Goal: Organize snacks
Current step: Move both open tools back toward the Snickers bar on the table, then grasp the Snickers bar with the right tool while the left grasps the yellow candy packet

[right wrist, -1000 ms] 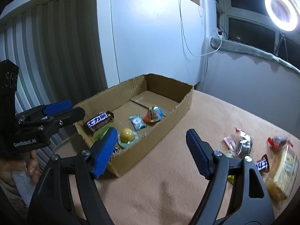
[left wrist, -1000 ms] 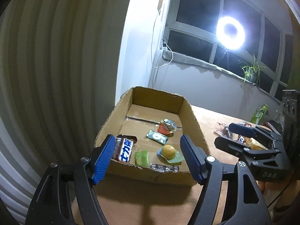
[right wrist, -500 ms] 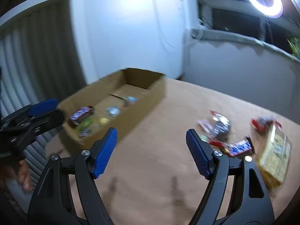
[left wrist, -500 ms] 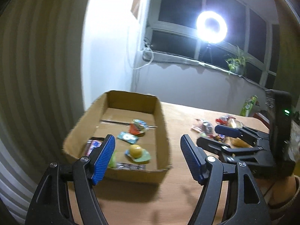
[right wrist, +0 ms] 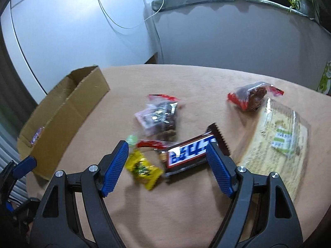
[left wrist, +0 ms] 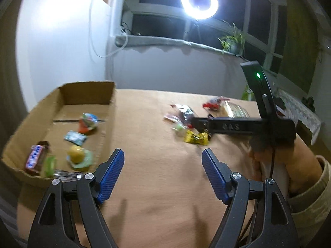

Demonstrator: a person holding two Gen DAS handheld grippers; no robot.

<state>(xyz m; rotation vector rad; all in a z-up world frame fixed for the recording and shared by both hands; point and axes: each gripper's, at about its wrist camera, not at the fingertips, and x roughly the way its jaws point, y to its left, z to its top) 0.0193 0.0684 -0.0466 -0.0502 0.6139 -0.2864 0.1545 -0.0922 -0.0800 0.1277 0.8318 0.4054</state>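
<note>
On the tan worktop [right wrist: 186, 206], loose snacks [right wrist: 161, 115] lie beside a cardboard box [left wrist: 86, 93]; only the left view shows a ring light [left wrist: 199, 2]. Left hand-held gripper [left wrist: 163, 173] opening, nothing between; right hand-held gripper [right wrist: 167, 163] wide, unclamped.

A brown cardboard box [left wrist: 62, 95] sits open with a few snacks lying inside. More snacks lie loose on the table: a chocolate bar [right wrist: 190, 155] and a yellow candy [right wrist: 144, 170].
</note>
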